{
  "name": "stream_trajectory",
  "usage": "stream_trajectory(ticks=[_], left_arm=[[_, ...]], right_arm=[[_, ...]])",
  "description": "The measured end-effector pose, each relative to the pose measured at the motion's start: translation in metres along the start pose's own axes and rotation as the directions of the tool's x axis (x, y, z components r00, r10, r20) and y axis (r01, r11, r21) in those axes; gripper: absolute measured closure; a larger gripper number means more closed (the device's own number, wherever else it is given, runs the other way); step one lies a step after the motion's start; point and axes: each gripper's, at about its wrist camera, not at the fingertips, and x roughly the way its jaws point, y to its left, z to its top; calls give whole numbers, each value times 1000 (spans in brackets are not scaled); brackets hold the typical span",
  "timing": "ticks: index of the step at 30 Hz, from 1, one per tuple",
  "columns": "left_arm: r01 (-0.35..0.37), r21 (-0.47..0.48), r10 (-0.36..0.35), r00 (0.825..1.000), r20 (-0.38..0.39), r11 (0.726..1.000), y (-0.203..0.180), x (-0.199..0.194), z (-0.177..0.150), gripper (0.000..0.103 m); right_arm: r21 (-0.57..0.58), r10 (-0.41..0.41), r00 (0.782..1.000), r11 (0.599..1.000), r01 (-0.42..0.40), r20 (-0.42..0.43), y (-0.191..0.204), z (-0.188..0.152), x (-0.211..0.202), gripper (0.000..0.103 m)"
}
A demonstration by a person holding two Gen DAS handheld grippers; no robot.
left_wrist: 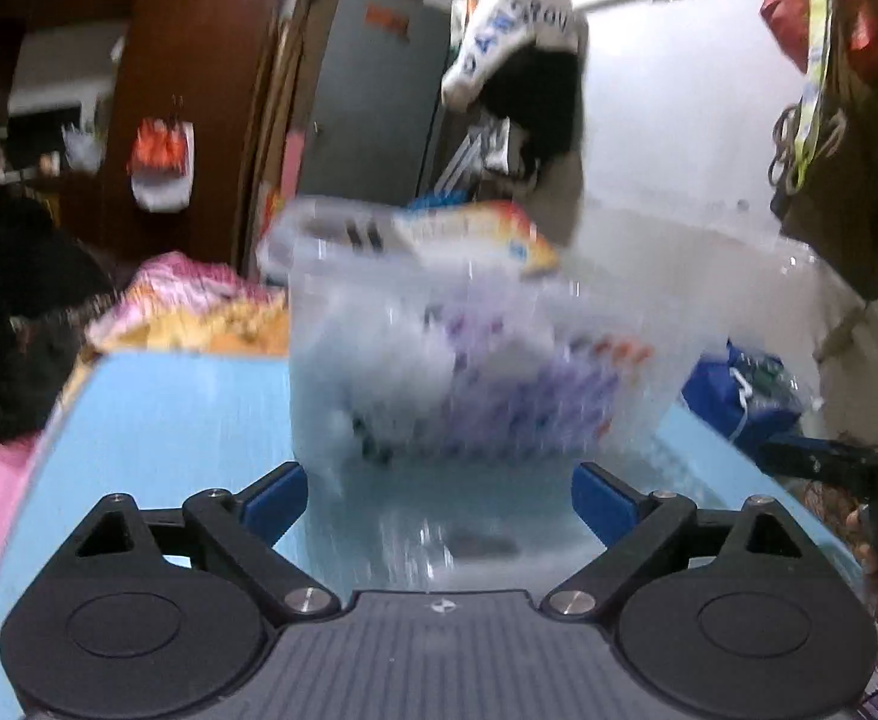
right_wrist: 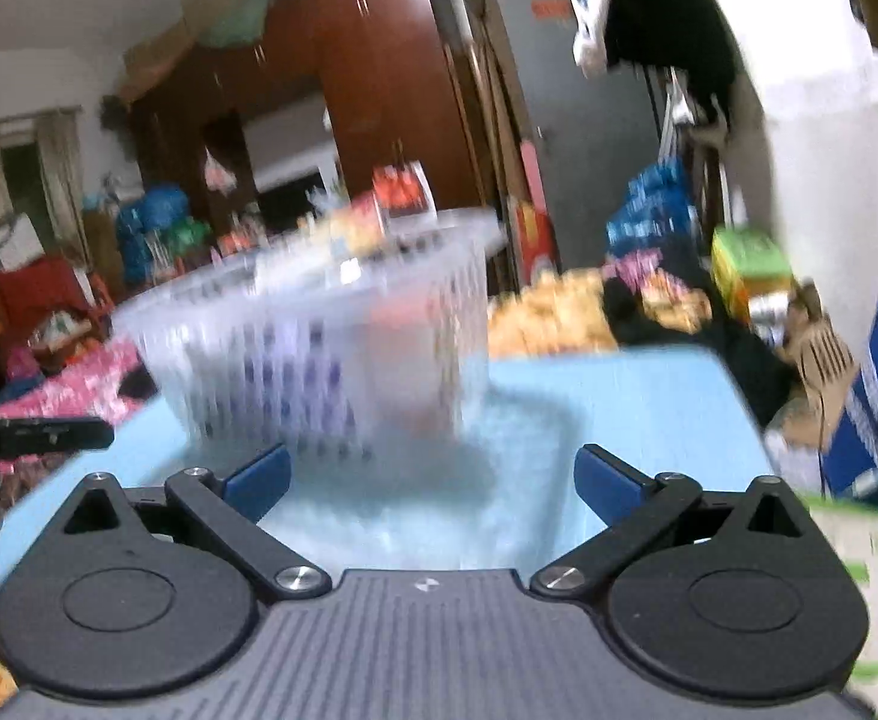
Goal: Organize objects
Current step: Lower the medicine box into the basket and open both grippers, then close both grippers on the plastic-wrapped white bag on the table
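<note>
Standing on the pale blue smooth worktop (left_wrist: 156, 420), the translucent white plastic basket with slotted sides (left_wrist: 469, 360) is roughly at the middle of the surface, ahead of both claws and touched by neither.

Claw state: the left claw (left_wrist: 439, 501) has its blue pads spread wide with only bare worktop between them. The right claw (right_wrist: 432, 483) is likewise spread wide and holds nothing.

Contents: the basket is filled above its rim. A flat packet with orange and white print (left_wrist: 475, 234) lies tilted across the top in the left view. Purple and white packages show through the wall, but blur prevents any closer identification.

Risks, as judged:
- The basket tapers to a narrower base and is loaded high. A push near the rim would likely tip it or shed the top packet.
- The wall looks thin and flexible. A pinch on it may bow inward and slip rather than hold.
- The worktop is glossy and shows reflections. A nudged basket would probably slide, possibly towards an edge.
- Both views are heavily blurred, so the gap between pads and basket is hard to judge. A misjudged closing could catch a slot or miss altogether.
- The two claws are near each other, each visible at the edge of the other's view; a collision is possible.
</note>
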Motion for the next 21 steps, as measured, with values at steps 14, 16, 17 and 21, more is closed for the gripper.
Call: stream_trajectory(ticks=[14, 16, 17, 21], left_arm=[[-6, 16, 8, 995, -100, 1000, -8, 22, -19, 8], [-16, 36, 20, 993, -113, 999, -11, 26, -20, 8], [-22, 41, 27, 992, -122, 999, -12, 28, -20, 8], [-15, 42, 21, 987, -160, 999, -12, 33, -21, 12]], right_arm=[[-61, 39, 986, 997, -50, -163, 11, -23, 17, 15], [-98, 25, 985, 994, -42, -170, 17, -26, 17, 16], [-114, 15, 986, 993, -34, -168, 19, -27, 16, 19], [-150, -14, 987, 989, -10, -161, 23, -28, 17, 34]])
